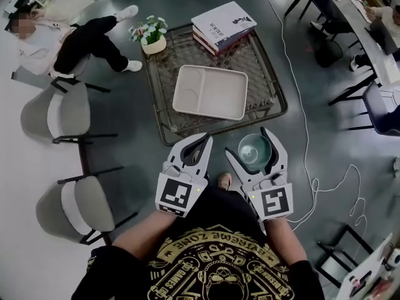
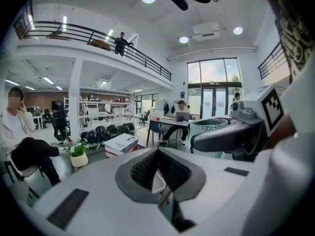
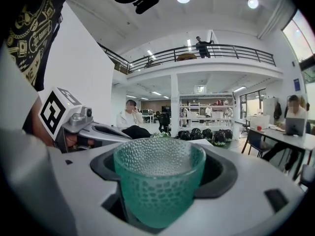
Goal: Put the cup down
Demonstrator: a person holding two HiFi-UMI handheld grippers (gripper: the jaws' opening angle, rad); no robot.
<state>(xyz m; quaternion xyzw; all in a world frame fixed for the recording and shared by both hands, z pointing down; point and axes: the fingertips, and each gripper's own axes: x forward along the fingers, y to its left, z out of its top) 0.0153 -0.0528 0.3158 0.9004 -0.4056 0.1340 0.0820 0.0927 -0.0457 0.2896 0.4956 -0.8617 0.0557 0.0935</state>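
A teal textured glass cup [image 1: 255, 150] stands upright between the jaws of my right gripper [image 1: 256, 152], which is shut on it. In the right gripper view the cup [image 3: 158, 178] fills the space between the dark pads. My left gripper [image 1: 201, 146] is beside it on the left, shut with nothing in it; its dark pads [image 2: 142, 170] meet at the tip. Both grippers are held close to the person's body, over the floor just short of the low mesh table [image 1: 164, 108]. From the left gripper view the cup [image 2: 208, 130] shows at the right.
On the table lie a cream divided tray [image 1: 210, 92], a stack of books [image 1: 223, 25] and a potted plant [image 1: 152, 36]. Two grey chairs [image 1: 69, 114] stand at the left, where a person sits. A white cable [image 1: 306, 136] runs along the floor at the right.
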